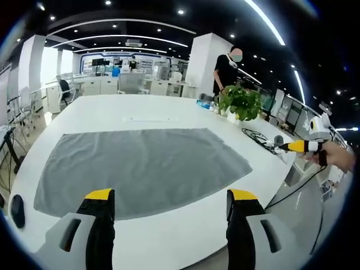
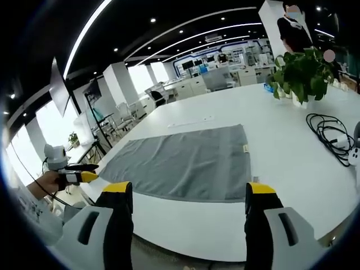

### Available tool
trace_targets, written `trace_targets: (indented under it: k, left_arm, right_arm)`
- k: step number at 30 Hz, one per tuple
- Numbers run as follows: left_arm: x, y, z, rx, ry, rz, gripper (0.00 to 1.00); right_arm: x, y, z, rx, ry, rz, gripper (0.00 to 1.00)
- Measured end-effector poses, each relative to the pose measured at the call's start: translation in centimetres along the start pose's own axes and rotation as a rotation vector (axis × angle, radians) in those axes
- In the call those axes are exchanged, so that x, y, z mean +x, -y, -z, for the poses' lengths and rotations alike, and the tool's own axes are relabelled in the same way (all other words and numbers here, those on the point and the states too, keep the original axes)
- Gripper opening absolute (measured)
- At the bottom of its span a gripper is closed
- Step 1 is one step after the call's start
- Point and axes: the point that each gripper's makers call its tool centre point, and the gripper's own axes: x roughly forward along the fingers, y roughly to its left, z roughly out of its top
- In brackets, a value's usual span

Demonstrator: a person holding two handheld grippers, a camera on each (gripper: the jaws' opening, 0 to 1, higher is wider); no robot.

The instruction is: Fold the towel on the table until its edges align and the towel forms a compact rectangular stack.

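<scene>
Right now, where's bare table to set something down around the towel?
Free: the white strip between the towel and the near table edge, and the wide stretch beyond the towel's far edge. Crowded: the side with the plant and the black cable.

A blurred hand [image 1: 341, 156] holds the right gripper [image 1: 292, 147] at the frame's edge.

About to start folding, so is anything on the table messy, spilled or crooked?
Nothing stands out. The grey towel lies flat and spread on the white table; black cable sits loosely coiled near the potted plant, apart from it.
</scene>
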Motion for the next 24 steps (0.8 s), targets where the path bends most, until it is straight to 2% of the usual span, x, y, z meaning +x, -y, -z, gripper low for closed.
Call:
trace_targets:
  k: [8, 16, 23, 24]
  left_arm:
    - [1.0, 0.9, -0.5, 0.051, -0.019, 0.028, 0.83]
    - [2.4, 3.3, -0.5, 0.105, -0.053, 0.1, 0.81]
    - [3.3, 5.3, -0.4, 0.151, -0.08, 0.161, 0.8]
    - [3.5, 5.8, -0.3, 0.174, -0.089, 0.185, 0.79]
  right_arm:
    - [0.3, 0.6, -0.7, -0.002, 0.01, 0.002, 0.82]
    - [0.6, 1.5, -1.1, -0.014, -0.001, 0.009, 0.82]
    - [1.0, 1.6, -2.9, -0.04, 0.026, 0.001, 0.81]
    - [1.1, 1.7, -3.0, -0.043, 0.028, 0.0, 0.81]
